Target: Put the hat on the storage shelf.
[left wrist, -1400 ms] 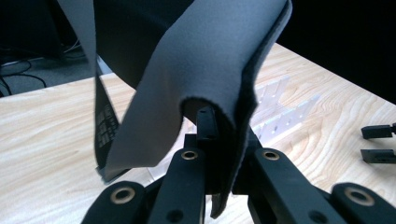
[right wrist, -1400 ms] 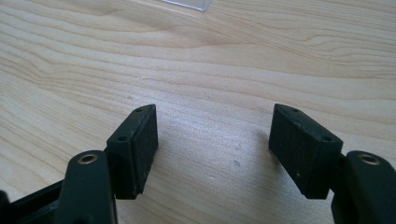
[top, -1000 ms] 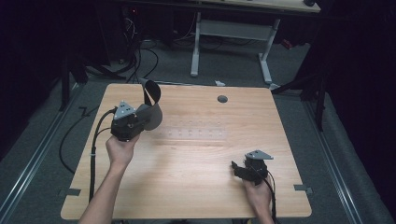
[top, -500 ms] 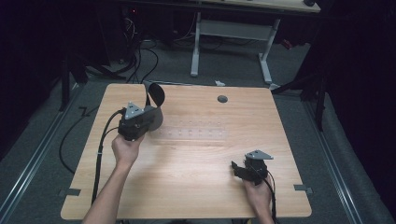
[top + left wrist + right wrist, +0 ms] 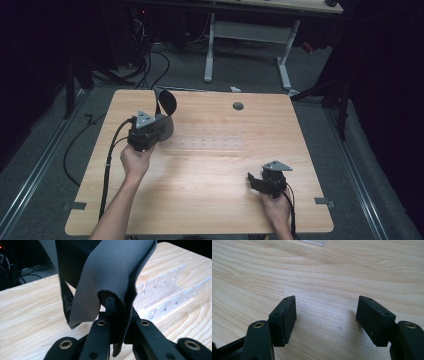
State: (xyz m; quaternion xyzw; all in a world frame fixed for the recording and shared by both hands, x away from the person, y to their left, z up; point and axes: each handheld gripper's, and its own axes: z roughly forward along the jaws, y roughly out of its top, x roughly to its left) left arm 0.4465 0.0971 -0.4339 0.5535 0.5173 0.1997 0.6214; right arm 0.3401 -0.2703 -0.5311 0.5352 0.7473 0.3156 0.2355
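White print is seen on the dark face of the grey pad (image 5: 105,277) but cannot be read. The pad is clamped in the left gripper (image 5: 150,131) and held raised over the table's (image 5: 210,200) left rear, its free end curling upward. The right gripper (image 5: 325,320), jaws apart, rests low at the right front.

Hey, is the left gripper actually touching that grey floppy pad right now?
Touching. In the left gripper view the left gripper has its jaws shut on the grey pad, whose edge is pinched between them.
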